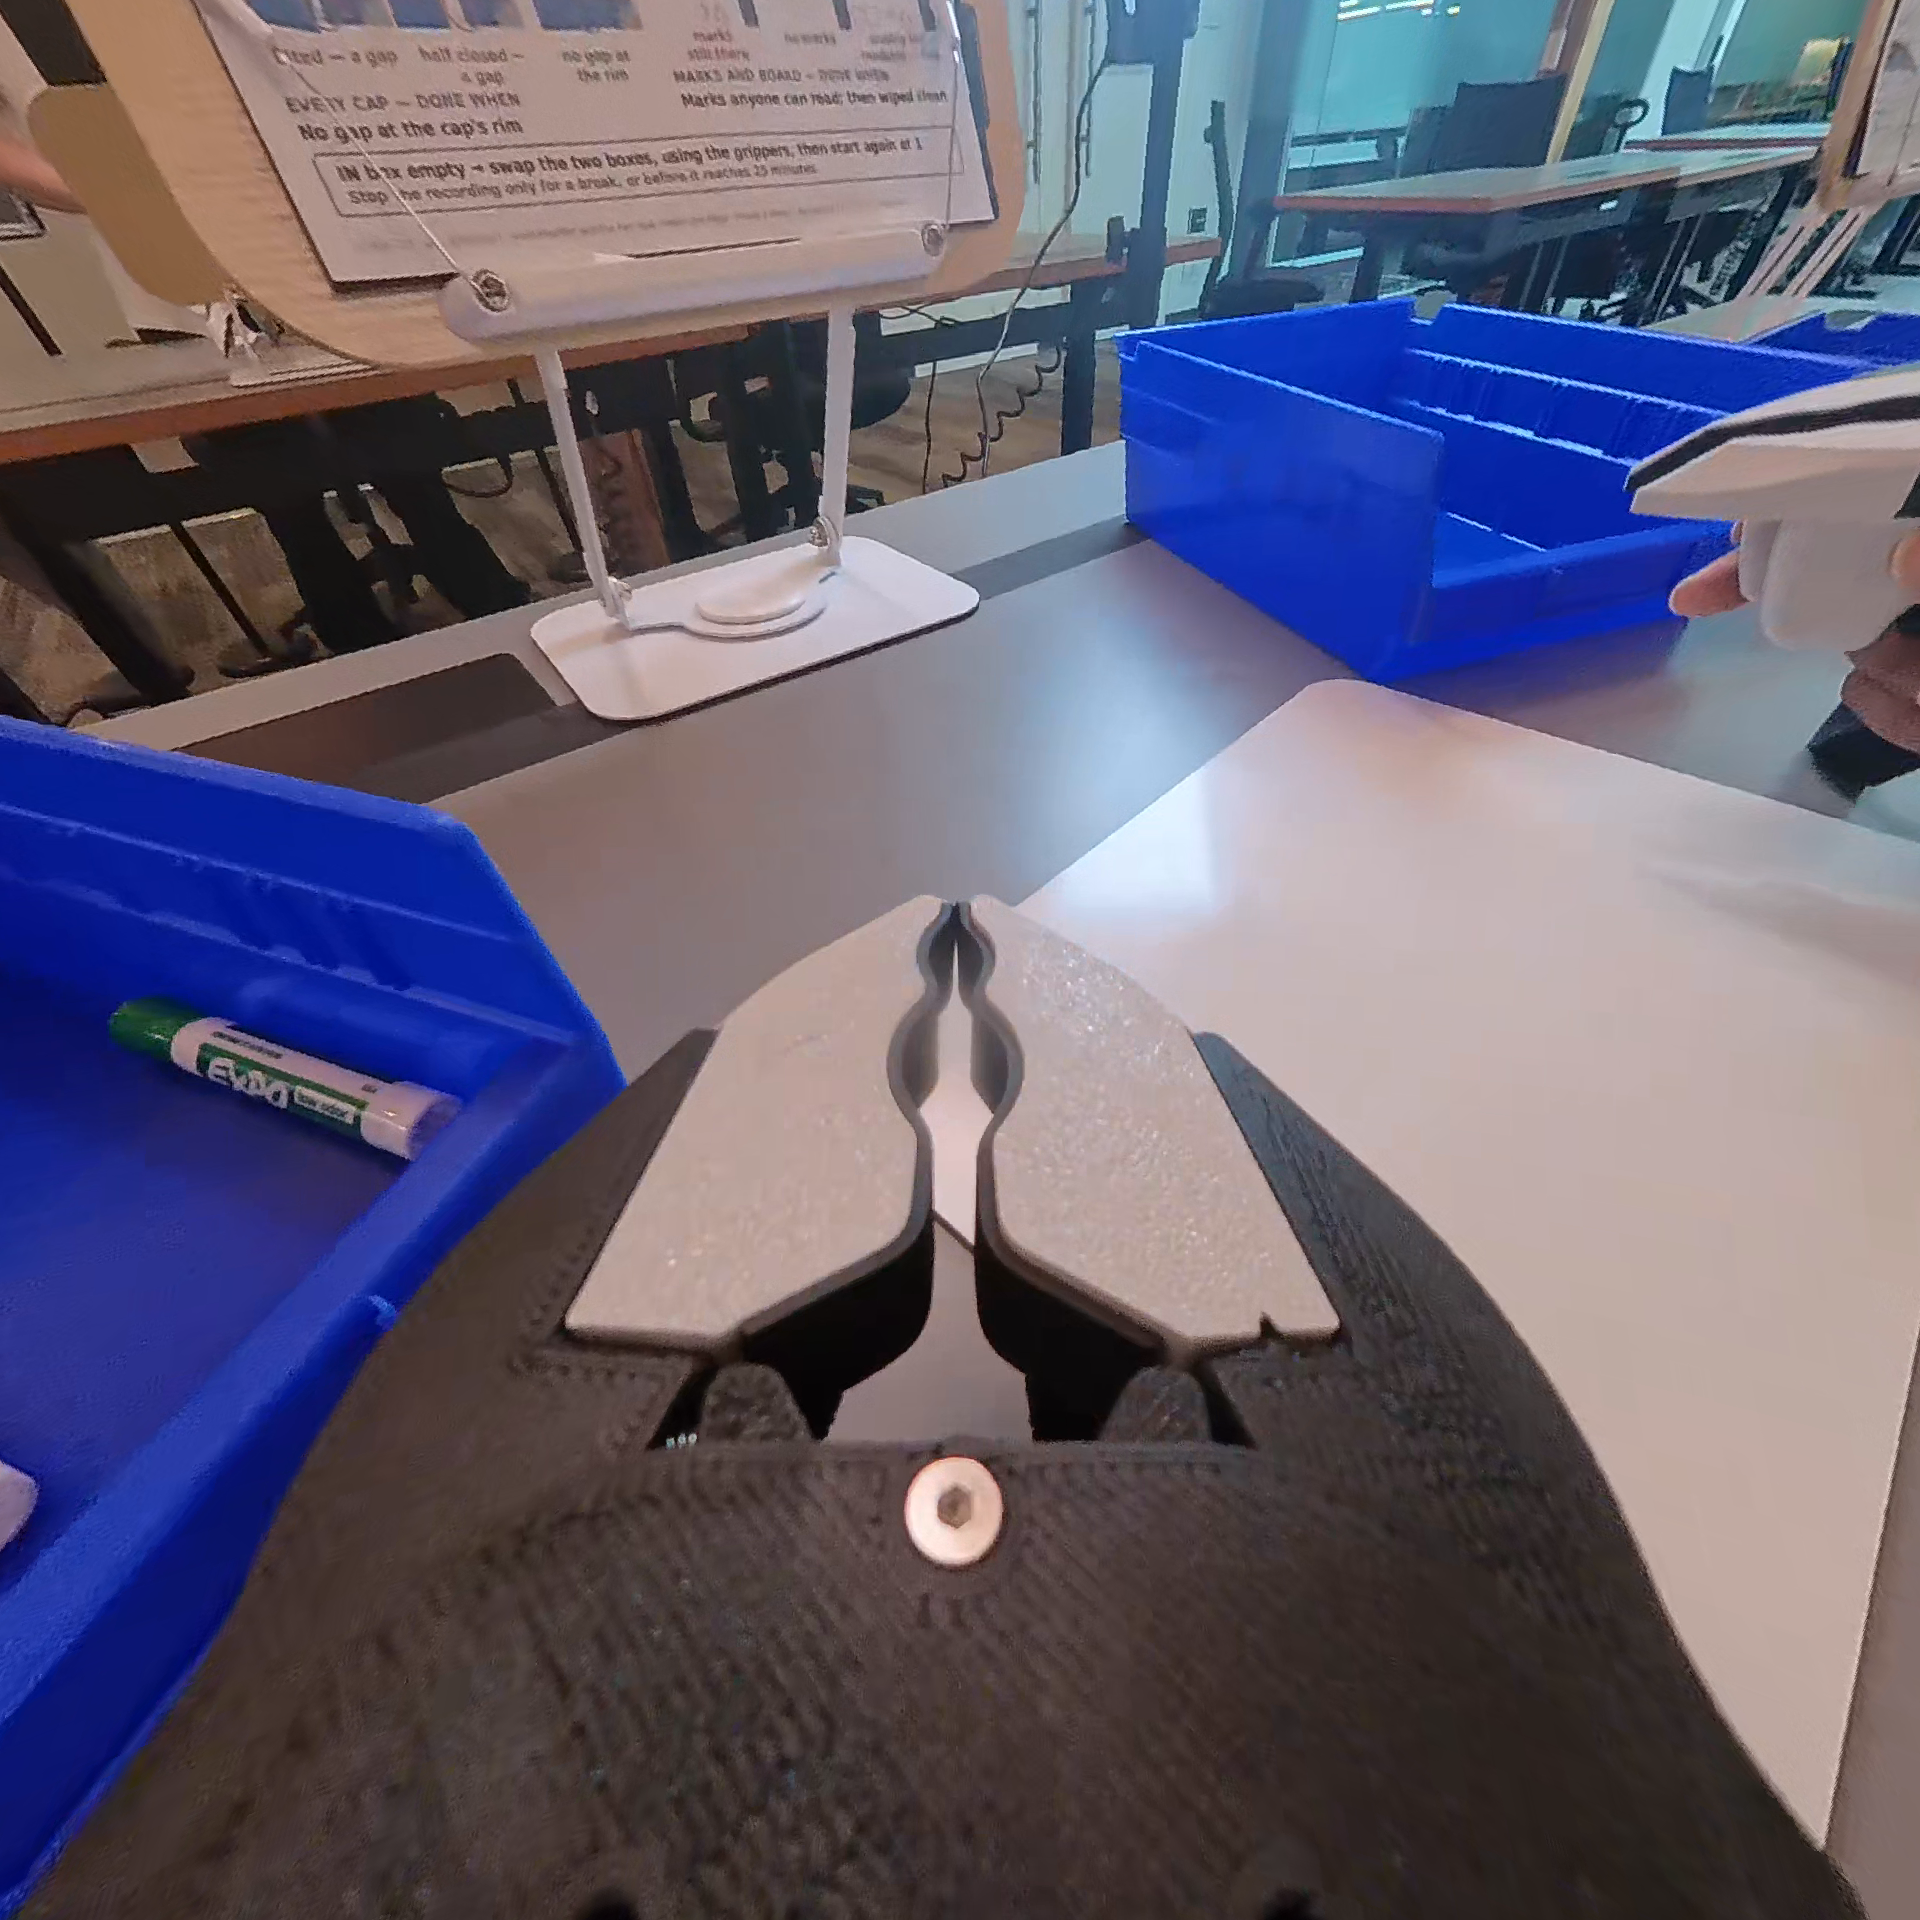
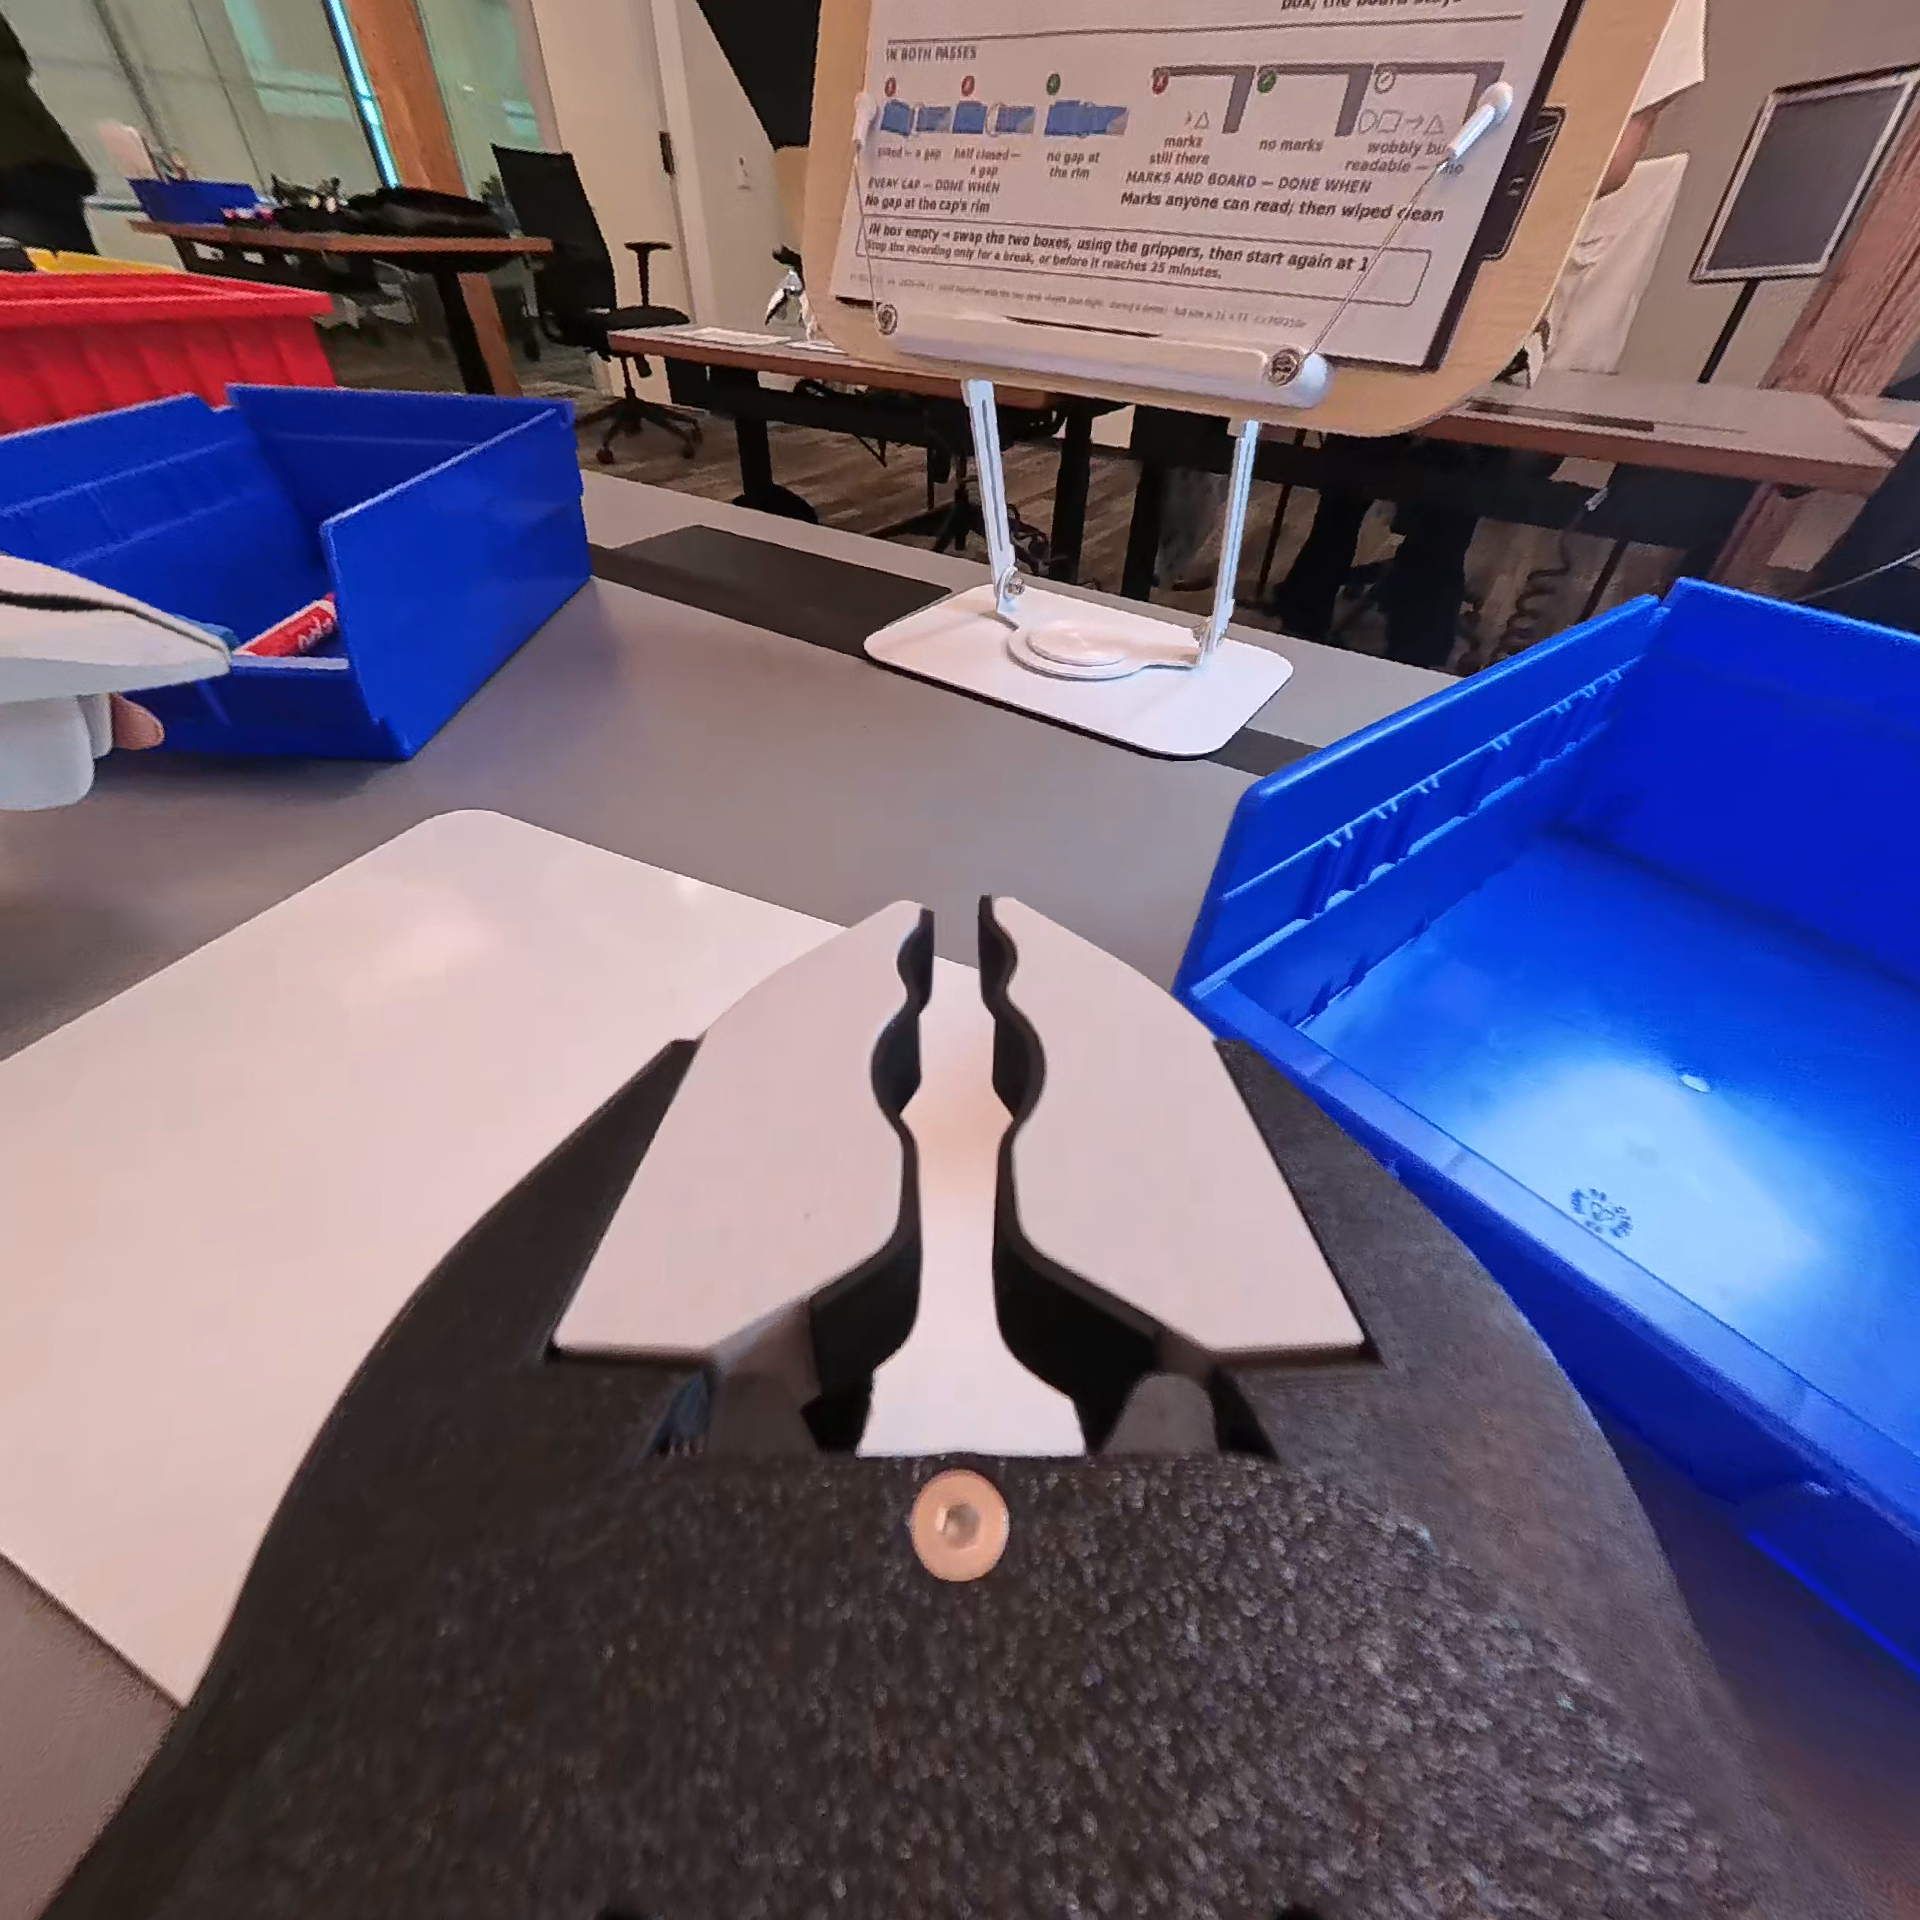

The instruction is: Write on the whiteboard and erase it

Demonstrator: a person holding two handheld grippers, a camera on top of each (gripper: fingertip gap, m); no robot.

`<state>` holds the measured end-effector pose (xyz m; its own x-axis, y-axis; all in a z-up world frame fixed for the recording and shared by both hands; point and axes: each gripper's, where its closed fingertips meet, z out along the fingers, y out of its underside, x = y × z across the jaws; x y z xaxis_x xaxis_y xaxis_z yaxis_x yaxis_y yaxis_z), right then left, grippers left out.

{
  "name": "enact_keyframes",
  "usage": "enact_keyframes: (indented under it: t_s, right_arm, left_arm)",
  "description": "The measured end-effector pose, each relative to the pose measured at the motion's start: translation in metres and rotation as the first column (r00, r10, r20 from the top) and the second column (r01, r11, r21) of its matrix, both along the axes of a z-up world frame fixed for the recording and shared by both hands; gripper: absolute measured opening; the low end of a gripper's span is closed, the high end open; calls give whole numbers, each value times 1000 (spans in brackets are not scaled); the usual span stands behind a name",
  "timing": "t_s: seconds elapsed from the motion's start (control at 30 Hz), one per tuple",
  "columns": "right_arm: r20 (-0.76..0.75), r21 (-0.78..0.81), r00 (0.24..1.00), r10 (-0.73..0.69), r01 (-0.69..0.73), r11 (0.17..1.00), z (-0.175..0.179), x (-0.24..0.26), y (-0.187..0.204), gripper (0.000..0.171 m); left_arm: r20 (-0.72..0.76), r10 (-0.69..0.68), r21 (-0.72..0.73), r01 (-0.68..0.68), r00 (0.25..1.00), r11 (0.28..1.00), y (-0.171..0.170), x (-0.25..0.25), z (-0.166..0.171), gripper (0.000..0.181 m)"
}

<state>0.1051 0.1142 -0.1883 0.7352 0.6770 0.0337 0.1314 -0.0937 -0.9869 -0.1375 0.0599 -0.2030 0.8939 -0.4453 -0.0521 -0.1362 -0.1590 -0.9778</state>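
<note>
Nothing started, by the look of it: flat glossy white whiteboard (image 1: 1455,987) lies unmarked on the grey table, between the blue plastic bins. Green-capped dry-erase marker (image 1: 286,1075) sits untouched in the left bin (image 1: 343,862). Left gripper (image 1: 958,914) empty, tips touching; right gripper (image 2: 956,909) empty, narrow gap. Writing and erasing both remain.

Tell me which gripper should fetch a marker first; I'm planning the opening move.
Probably the left gripper. It sits shut and empty right beside the blue bin holding the green marker. The right gripper, slightly open, hangs over the whiteboard next to a bin showing no marker.
</note>
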Motion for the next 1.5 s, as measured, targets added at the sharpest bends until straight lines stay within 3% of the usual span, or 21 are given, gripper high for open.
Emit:
enact_keyframes:
  t_s: [0.33, 0.6, 0.77, 0.87, 1.0, 1.23, 1.5]
  right_arm:
    - [53, -5, 997, -58, 59, 998, -9, 2, 3, 0]
    - [120, 72, 992, -44, 36, 997, -5, -12, -6, 0]
    - [232, 240, 959, 163, -219, 946, 39, -75, -67, 0]
    - [223, 233, 902, 371, -419, 878, 63, -127, -125, 0]
    - [291, 223, 843, 452, -519, 825, 71, -175, -165, 0]
    - [299, 206, 845, 443, -510, 835, 66, -201, -157, 0]
    - [311, 134, 848, 429, -485, 864, 52, -201, -147, 0]
  left_arm:
    - [-10, 88, -21, -88, 996, 996, 5, -3, -2, 0]
    - [-135, 94, -14, -96, 986, 995, 9, 9, -10, 0]
    - [-246, 135, 38, -129, 960, 991, 25, 11, 7, 0]
    - [-383, 194, 87, -174, 903, 981, 46, 14, 16, 0]
    - [-506, 183, 113, -145, 843, 983, 68, 36, 19, 0]
    - [-633, 201, 137, -147, 748, 979, 82, 50, 12, 0]
    - [-665, 224, 139, -176, 713, 975, 82, 38, 2, 0]
